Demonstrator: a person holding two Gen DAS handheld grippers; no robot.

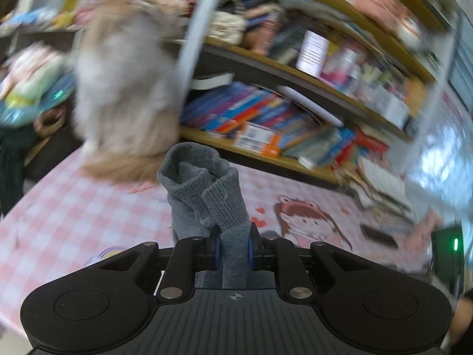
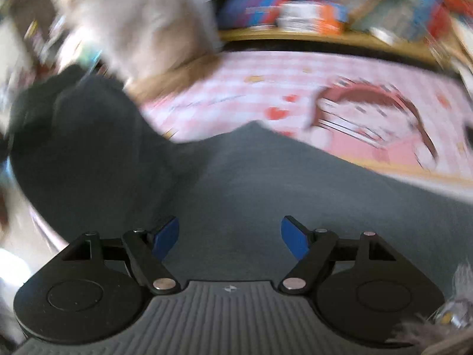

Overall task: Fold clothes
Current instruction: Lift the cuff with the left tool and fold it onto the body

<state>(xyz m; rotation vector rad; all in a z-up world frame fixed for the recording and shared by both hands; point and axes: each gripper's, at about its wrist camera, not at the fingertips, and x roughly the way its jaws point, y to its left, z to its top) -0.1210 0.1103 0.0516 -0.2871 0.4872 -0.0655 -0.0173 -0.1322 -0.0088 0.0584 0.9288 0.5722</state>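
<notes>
In the left wrist view a grey knitted sock (image 1: 204, 189) stands up between the blue pads, and my left gripper (image 1: 233, 250) is shut on it above the pink checked tablecloth (image 1: 74, 216). Its rolled cuff points away from me. In the right wrist view my right gripper (image 2: 230, 238) is open, its blue pads (image 2: 167, 236) wide apart with nothing pinched. Below and ahead of it spreads a grey garment (image 2: 266, 183), with a darker black garment (image 2: 79, 136) at the left. The picture is blurred.
A fluffy beige and grey plush or garment (image 1: 124, 88) hangs over the far part of the table. Shelves of books (image 1: 266, 118) run behind the table. A cartoon girl print (image 1: 307, 219) marks the cloth. A dark device with a green light (image 1: 449, 251) sits at right.
</notes>
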